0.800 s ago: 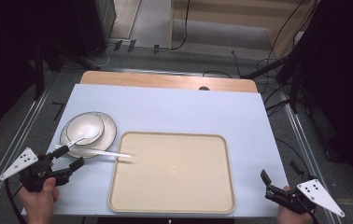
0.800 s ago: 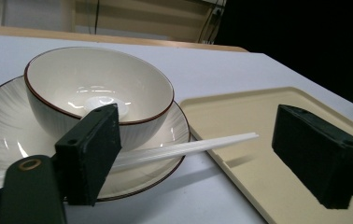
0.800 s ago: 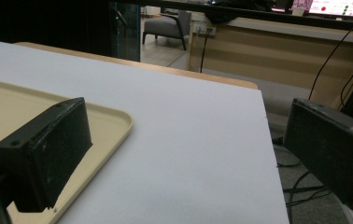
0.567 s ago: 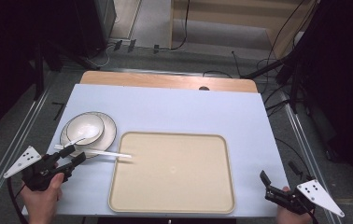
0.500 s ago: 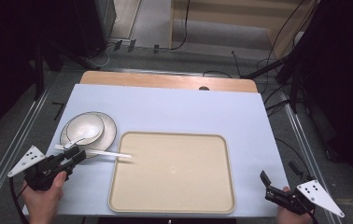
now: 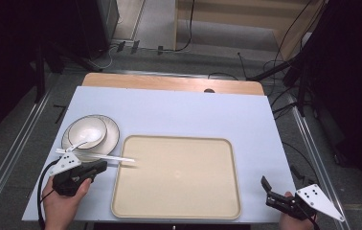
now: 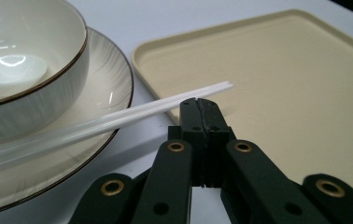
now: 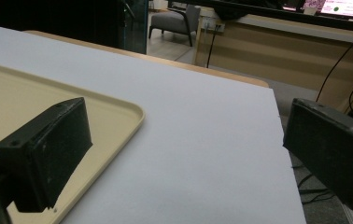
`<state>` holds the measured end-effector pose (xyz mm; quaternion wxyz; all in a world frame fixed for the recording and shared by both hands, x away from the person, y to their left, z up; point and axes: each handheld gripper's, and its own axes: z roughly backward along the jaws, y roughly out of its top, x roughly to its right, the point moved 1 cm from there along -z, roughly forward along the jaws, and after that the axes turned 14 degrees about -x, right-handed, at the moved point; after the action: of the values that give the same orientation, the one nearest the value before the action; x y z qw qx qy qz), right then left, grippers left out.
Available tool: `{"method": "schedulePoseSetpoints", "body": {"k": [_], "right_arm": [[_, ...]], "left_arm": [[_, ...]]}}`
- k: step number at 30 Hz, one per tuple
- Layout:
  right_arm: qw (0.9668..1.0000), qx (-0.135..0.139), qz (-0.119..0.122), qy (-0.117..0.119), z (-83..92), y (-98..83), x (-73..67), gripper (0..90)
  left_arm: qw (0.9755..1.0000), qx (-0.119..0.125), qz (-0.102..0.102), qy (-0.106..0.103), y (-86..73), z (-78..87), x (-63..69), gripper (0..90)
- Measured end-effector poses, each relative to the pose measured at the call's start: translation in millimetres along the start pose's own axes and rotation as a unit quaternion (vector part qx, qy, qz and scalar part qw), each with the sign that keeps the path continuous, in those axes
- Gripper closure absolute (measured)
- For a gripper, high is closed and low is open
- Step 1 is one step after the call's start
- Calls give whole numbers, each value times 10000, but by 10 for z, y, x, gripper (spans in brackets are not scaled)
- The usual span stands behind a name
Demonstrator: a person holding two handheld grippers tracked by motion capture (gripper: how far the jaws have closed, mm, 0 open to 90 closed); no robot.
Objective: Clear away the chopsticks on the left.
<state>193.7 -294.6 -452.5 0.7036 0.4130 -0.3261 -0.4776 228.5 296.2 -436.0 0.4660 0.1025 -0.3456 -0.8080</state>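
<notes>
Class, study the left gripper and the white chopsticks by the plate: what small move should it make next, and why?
Probably open the jaws before closing in. The left gripper has its jaws shut together just short of the chopsticks, which lie across the plate rim with their tips over the tray edge. Shut jaws cannot take them, so they likely must part first.

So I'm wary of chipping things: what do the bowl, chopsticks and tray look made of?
Bowl: probably glazed ceramic, shiny cream surface with a dark rim line. Chopsticks: likely plastic, translucent white, faintly ridged. Tray: probably matte plastic, beige with moulded rounded edges.
</notes>
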Motion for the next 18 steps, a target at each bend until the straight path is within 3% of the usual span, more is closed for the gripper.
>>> {"method": "schedulePoseSetpoints", "body": {"k": [12,18], "right_arm": [[9999,-16,22,112,-37,-2,-42,14],[10000,69,20,17,4,1,-38,14]], "left_arm": [[9991,-282,92,287,107,-241,-80,900],[9985,-316,98,442,170,-334,-109,900]]}}
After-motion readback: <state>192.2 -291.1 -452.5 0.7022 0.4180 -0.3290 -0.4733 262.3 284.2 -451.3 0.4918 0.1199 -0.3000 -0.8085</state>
